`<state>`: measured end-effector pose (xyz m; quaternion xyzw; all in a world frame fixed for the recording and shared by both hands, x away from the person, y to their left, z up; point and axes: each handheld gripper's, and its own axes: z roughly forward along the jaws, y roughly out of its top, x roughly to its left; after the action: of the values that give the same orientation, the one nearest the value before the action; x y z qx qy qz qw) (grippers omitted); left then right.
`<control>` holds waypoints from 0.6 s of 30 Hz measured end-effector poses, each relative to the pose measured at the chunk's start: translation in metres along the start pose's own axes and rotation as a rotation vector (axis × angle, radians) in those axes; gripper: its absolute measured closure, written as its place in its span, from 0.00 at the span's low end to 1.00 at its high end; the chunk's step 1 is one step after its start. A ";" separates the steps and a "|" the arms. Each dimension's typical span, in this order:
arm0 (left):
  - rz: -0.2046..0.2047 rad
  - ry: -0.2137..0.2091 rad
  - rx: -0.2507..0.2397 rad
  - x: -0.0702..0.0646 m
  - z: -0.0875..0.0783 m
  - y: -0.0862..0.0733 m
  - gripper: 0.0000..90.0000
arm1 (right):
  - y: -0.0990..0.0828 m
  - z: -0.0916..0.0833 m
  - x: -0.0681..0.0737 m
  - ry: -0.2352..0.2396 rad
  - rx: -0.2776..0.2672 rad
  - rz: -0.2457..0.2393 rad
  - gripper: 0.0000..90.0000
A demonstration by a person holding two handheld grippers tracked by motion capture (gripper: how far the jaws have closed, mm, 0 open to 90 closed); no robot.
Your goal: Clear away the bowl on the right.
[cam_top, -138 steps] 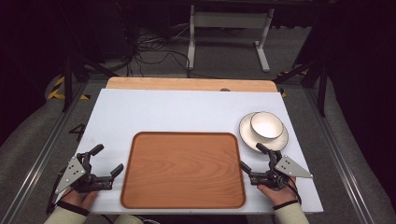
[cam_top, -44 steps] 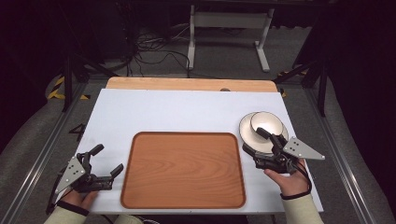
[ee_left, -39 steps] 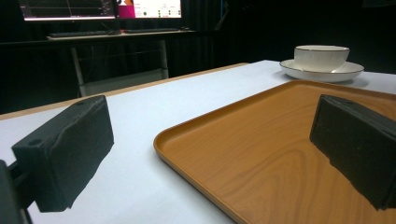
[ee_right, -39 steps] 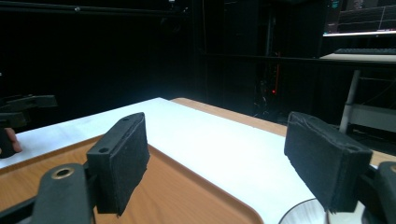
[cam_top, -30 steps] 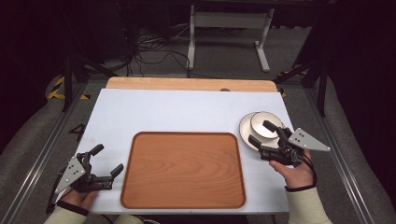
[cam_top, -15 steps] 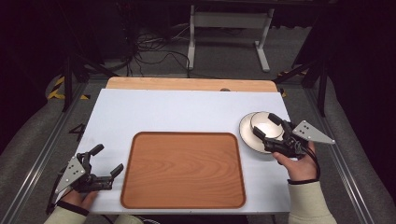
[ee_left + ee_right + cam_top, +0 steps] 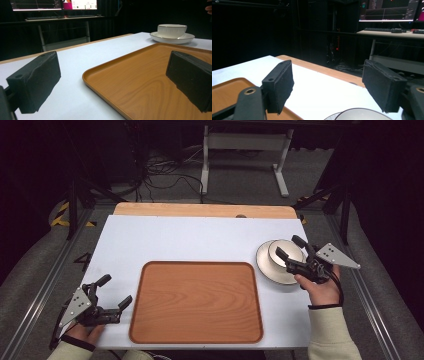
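Right gripper view: monitor (image 7: 387, 10) text perhaps unreadable.

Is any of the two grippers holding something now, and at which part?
Nothing is held. The right gripper hangs open over the bowl; the left gripper is open, empty.

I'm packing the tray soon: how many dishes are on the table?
2: a bowl sitting on a saucer, stacked at the table's right side beside the tray.
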<state>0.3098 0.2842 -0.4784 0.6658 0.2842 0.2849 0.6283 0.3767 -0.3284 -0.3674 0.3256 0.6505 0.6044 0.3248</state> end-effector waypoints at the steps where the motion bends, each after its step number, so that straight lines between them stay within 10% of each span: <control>1: 0.000 0.000 0.000 0.000 0.000 0.000 0.00 | 0.000 0.000 -0.001 0.001 0.000 0.006 0.29; 18: 0.004 0.000 0.000 0.000 0.000 0.000 0.00 | 0.007 0.005 -0.027 -0.069 0.085 0.019 0.35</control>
<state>0.3098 0.2842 -0.4783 0.6663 0.2827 0.2861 0.6278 0.3972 -0.3472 -0.3599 0.3659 0.6608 0.5677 0.3274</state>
